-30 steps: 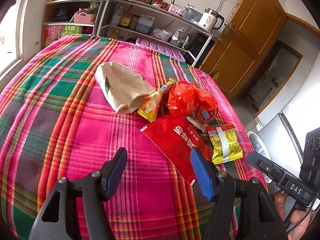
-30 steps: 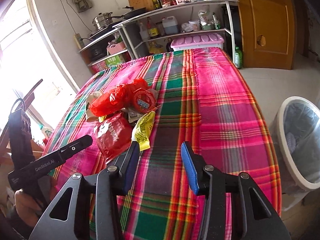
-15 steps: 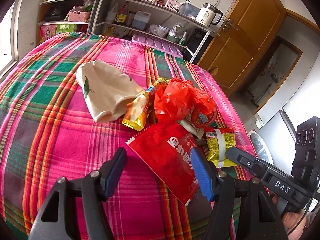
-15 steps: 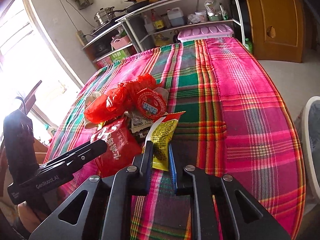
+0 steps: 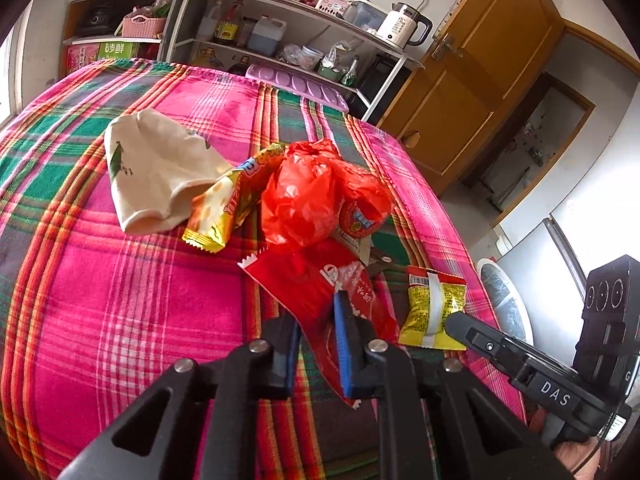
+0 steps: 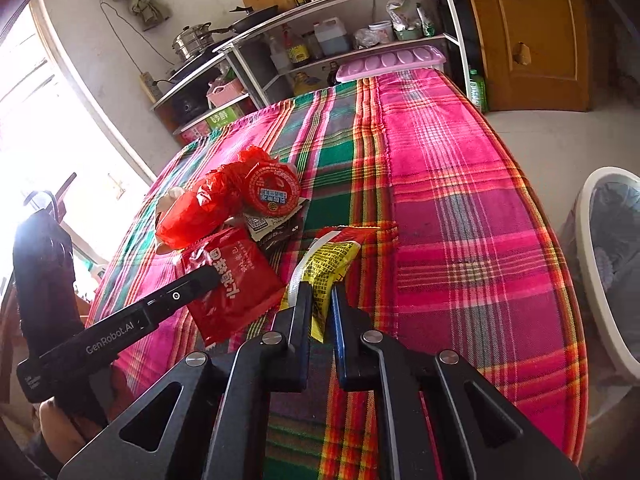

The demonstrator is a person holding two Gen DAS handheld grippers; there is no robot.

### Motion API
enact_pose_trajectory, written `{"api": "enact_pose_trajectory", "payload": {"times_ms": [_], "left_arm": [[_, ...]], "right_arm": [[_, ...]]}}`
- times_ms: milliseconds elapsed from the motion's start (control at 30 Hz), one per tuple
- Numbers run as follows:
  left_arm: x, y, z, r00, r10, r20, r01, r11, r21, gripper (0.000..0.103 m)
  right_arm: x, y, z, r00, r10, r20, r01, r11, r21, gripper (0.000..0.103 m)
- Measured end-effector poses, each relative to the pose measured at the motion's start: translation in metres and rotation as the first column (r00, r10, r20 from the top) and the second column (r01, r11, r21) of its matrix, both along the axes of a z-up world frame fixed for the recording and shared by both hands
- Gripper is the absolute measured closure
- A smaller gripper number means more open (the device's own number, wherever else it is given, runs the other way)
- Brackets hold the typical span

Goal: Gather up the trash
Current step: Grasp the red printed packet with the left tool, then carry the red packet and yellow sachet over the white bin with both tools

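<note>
A pile of trash lies on the plaid tablecloth (image 5: pixel 120 280). My left gripper (image 5: pixel 316 312) is closing its jaws on the flat red packet (image 5: pixel 304 284), whose near edge is pinched and buckled between the pads. My right gripper (image 6: pixel 320 292) is closing tight on the yellow snack packet (image 6: pixel 328 264), which stands up between its pads. Behind them lie a crumpled red plastic bag (image 5: pixel 308 196), a round red-lidded cup (image 6: pixel 272 192), an orange-yellow wrapper (image 5: pixel 220 212) and a beige paper bag (image 5: pixel 156 172). Each gripper shows in the other's view, beside its packet.
A white bin with a grey liner (image 6: pixel 600 264) stands on the floor off the table's right side. Metal shelves (image 5: pixel 280 40) with bottles and pots stand behind the table, beside a wooden door (image 5: pixel 480 80). The cloth right of the pile (image 6: pixel 460 220) is bare.
Both grippers moved forward into the pile. The right jaws shut on the yellow packet first, then the left jaws came in from wide apart onto the red packet.
</note>
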State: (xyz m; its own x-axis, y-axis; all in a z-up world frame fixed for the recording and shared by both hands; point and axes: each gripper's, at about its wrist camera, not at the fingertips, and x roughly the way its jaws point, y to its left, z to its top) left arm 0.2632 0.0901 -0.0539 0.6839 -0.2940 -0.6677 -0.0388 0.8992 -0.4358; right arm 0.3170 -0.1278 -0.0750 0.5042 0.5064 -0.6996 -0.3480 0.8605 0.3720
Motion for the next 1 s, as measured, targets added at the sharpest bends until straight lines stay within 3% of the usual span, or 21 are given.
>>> {"api": "enact_pose_trajectory", "payload": {"times_ms": [200, 433, 1000], "left_arm": [[-0.016, -0.004, 0.013, 0.999, -0.010, 0.041, 0.009, 1.000, 0.019, 0.099], [-0.035, -0.011, 0.025, 0.997, -0.028, 0.066, 0.023, 0.997, 0.071, 0.100], [-0.062, -0.046, 0.065, 0.984, -0.113, 0.141, 0.097, 0.989, 0.115, 0.101]], "right_arm": [[-0.011, -0.012, 0.008, 1.000, -0.023, 0.011, 0.023, 1.000, 0.019, 0.095], [-0.028, -0.034, 0.019, 0.998, -0.059, 0.025, 0.058, 0.998, 0.026, 0.095], [-0.065, -0.100, 0.039, 0.986, -0.162, 0.043, 0.159, 0.985, 0.063, 0.095]]}}
